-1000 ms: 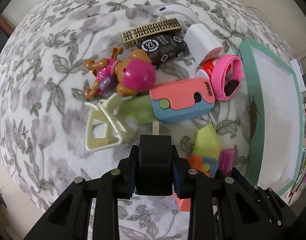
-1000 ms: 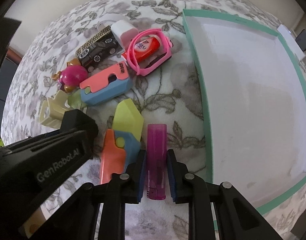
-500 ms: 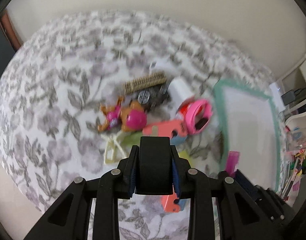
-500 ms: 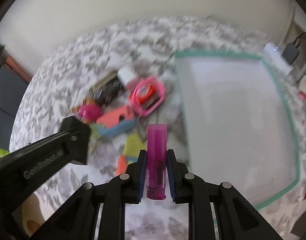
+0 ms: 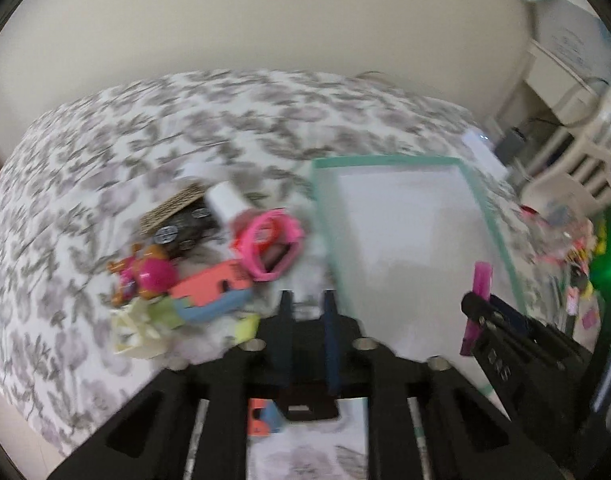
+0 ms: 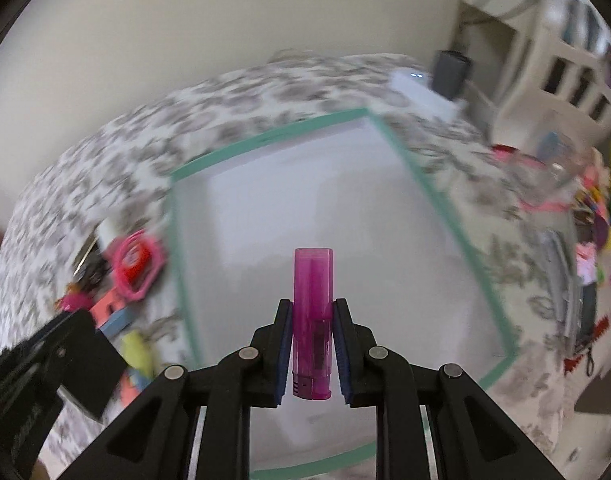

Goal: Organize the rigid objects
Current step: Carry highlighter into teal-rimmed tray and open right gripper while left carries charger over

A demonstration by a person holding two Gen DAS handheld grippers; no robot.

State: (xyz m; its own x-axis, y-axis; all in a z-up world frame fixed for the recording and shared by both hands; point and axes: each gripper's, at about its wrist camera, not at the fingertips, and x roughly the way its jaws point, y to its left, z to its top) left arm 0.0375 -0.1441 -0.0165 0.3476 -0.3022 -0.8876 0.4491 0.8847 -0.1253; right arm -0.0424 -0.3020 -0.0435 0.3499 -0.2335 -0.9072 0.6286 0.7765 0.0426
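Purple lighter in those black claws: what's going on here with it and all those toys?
A person is tidying up with a two-finger gripper in each hand. The right gripper is clamped on a translucent purple plastic lighter and holds it above a shallow white tray with a green rim, which looks bare. The left gripper is shut near the tray's edge; blur hides whether it holds anything. A heap of colourful plastic toys lies on the floral tablecloth beside the tray.

Both claws [image 5: 307,300] [image 6: 312,308] clamped, tilted downward
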